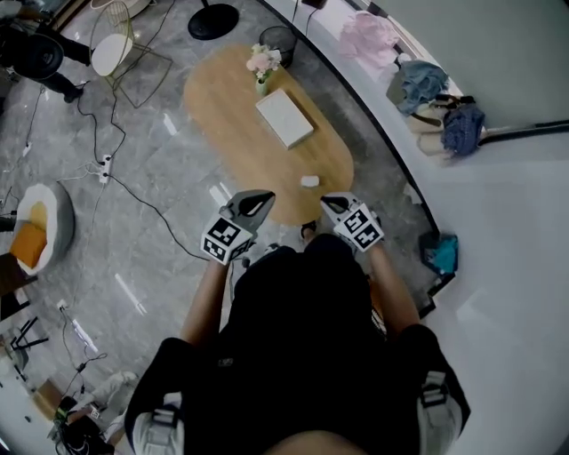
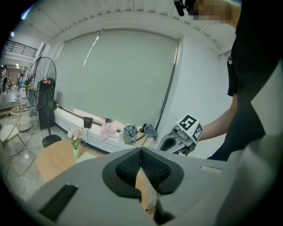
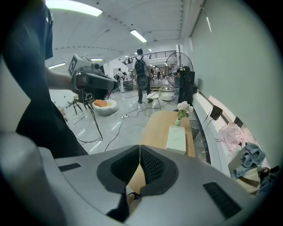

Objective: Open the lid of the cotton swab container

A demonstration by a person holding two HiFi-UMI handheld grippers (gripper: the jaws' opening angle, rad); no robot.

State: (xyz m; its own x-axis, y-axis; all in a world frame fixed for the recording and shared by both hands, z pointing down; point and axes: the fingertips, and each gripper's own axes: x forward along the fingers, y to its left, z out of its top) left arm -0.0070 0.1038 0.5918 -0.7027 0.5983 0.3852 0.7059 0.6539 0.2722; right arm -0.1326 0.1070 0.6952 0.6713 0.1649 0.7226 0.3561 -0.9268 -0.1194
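A flat white rectangular box (image 1: pixel 284 117) lies in the middle of an oval wooden table (image 1: pixel 231 133); it also shows as the white box (image 3: pixel 178 137) ahead in the right gripper view. A small white object (image 1: pixel 309 181) sits near the table's near end; which of the two holds cotton swabs I cannot tell. My left gripper (image 1: pixel 260 201) and right gripper (image 1: pixel 332 204) are held side by side above that near end, both shut and empty. The left gripper (image 2: pixel 141 151) has its pads pressed together, as does the right gripper (image 3: pixel 139 148). Neither touches anything.
A vase of pink flowers (image 1: pixel 263 66) stands at the table's far end by a black bin (image 1: pixel 277 40). Clothes (image 1: pixel 425 87) lie on the window ledge on the right. Cables (image 1: pixel 107 169), a white round seat with an orange cushion (image 1: pixel 40 227) and a fan base (image 1: pixel 213 19) are on the floor.
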